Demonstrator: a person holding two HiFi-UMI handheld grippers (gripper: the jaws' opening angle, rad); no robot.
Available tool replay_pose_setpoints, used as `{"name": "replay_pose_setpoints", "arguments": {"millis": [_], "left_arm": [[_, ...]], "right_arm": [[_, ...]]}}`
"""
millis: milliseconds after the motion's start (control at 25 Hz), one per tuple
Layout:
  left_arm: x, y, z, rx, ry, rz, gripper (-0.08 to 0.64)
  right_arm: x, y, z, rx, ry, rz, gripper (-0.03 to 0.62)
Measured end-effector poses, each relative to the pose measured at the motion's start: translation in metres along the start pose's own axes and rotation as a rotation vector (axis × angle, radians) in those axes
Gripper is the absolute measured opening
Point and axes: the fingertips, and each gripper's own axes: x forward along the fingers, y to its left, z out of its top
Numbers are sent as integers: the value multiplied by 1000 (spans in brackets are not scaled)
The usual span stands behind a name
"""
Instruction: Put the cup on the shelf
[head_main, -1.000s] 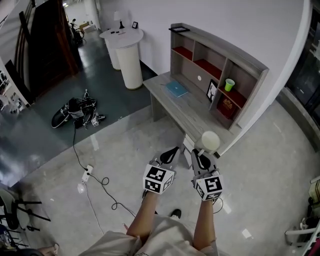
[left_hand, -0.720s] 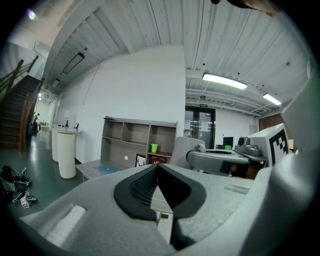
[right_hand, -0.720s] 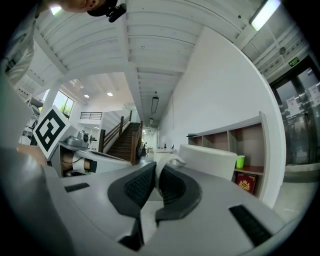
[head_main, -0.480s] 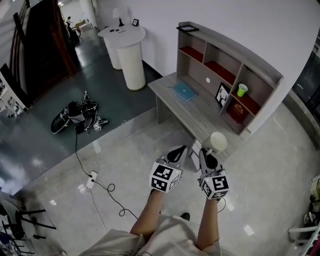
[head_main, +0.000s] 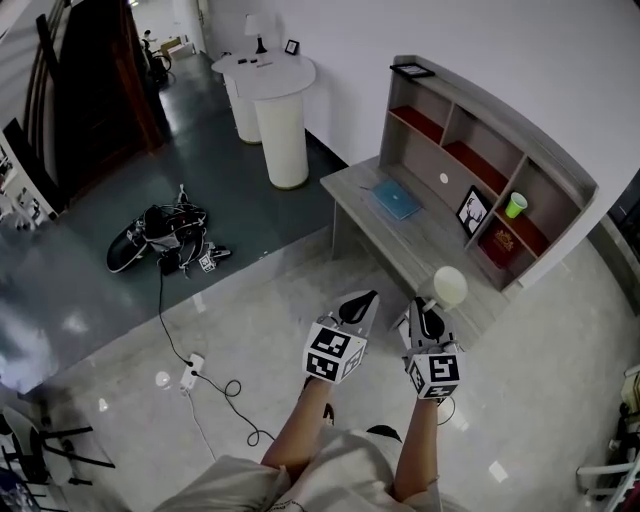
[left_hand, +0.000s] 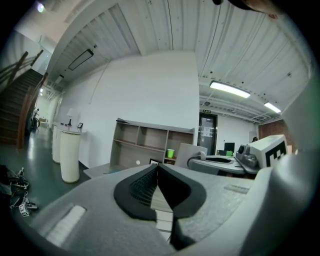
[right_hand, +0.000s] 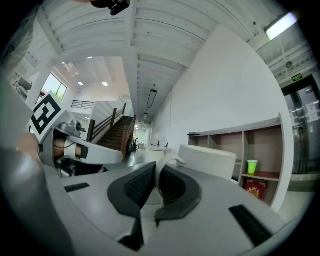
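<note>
The white cup (right_hand: 209, 161) looks like smooth glazed ceramic with a soft sheen. The left gripper (left_hand: 157, 169) and right gripper (right_hand: 156, 175) have matt grey plastic shells, and their pads (right_hand: 138, 186) are black, ribbed and rubbery. The desk with shelves (head_main: 425, 238) is matt grey wood grain, with dull red compartment floors. The pale floor (head_main: 270, 310) is polished, stone-like and highly reflective.

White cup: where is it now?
White cup is centre-right in head view, handle clamped in the right gripper, just before the desk, short of the shelf.
</note>
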Motion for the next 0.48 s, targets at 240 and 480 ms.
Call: {"name": "replay_pose_setpoints", "arguments": {"millis": [240, 480], "left_arm": [[4, 34, -10, -36, -1, 6, 11], [24, 56, -12, -35, 18, 7, 11]], "right_arm": [[24, 11, -8, 1, 11, 5, 21], [55, 4, -14, 7, 26, 7, 21]]}}
